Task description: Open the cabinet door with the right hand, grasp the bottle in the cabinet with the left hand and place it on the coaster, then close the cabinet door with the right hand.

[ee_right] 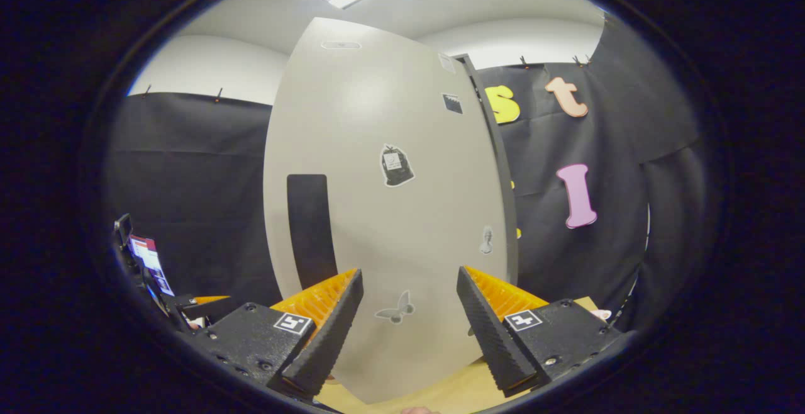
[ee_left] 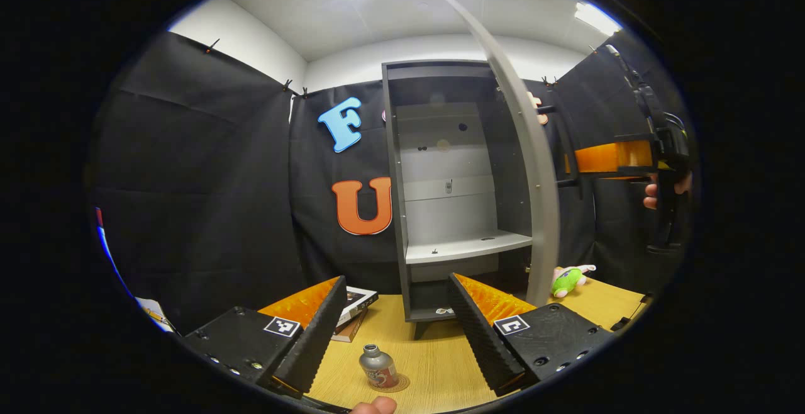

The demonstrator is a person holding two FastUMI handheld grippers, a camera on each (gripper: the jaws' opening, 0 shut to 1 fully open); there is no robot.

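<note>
**A:** Nearest the lens, the left gripper (ee_left: 390, 332) stands wide and empty, its two fingers splayed. Just below the gap between them the bottle (ee_left: 377, 367) stands upright on the coaster (ee_left: 397, 384), out on the table (ee_left: 434, 351) in front of the cabinet (ee_left: 440, 181).

**B:** So the placing looks done. And the cabinet itself?

**A:** Shelves bare, door (ee_left: 534, 168) swung open and seen edge-on at the cabinet's right side. Beyond the door, the right gripper (ee_left: 607, 157) hangs in a hand, level with the cabinet's middle.

**B:** From its own view?

**A:** Right gripper's fingers are spread wide around nothing, facing the door's outer face, with the dark handle strip (ee_right: 308, 231) left of the gap.

**B:** Closing remains, I judge. What might spoil it?

**A:** A hard shove could slam the door and shake the cabinet, and the bottle stands near the cabinet's foot. A left gripper swung carelessly past the bottle might tip it off the coaster. A green toy (ee_left: 566, 280) lies right of the door's lower edge, but outside the closing swing, I think.
</note>
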